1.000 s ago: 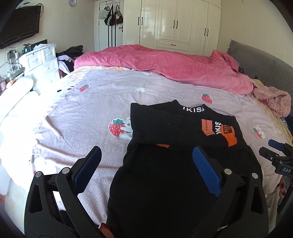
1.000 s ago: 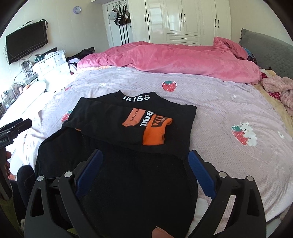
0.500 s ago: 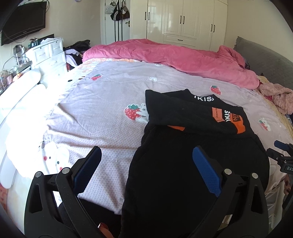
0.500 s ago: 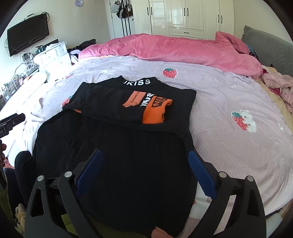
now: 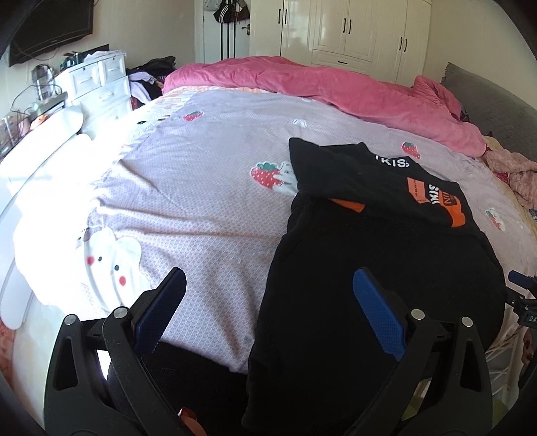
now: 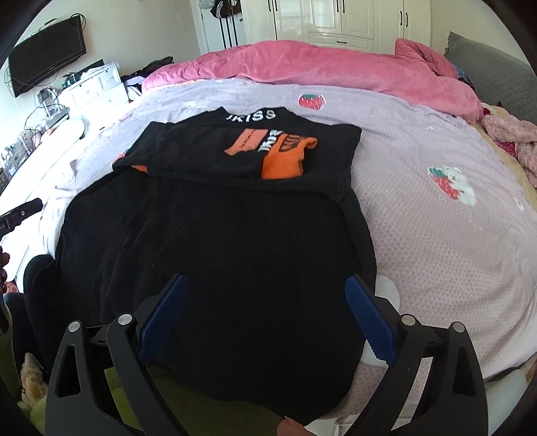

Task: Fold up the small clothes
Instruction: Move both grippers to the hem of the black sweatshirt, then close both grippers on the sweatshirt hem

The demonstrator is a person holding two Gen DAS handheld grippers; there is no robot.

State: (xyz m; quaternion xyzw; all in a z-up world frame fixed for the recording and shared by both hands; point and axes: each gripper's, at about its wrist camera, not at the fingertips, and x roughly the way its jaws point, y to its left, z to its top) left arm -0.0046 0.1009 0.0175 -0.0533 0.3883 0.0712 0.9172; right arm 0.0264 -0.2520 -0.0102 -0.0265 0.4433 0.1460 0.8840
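A black top (image 6: 218,241) with orange patches and white lettering lies on the lilac bedspread (image 6: 436,234), its upper part folded down over its body; its lower hem hangs over the near bed edge. It also shows in the left wrist view (image 5: 369,255), right of centre. My left gripper (image 5: 268,302) is open and empty, above the top's left edge near the bed edge. My right gripper (image 6: 265,308) is open and empty, above the lower middle of the top.
A pink duvet (image 6: 319,67) is bunched across the far side of the bed. A grey headboard (image 6: 493,67) and pink clothes (image 6: 513,134) are at right. White drawers (image 5: 97,84) stand at left. White wardrobes (image 5: 352,30) line the back wall.
Both grippers have drawn back toward the near bed edge and tilted down, so the top's hanging lower hem shows. The top has not moved. Both stay open.
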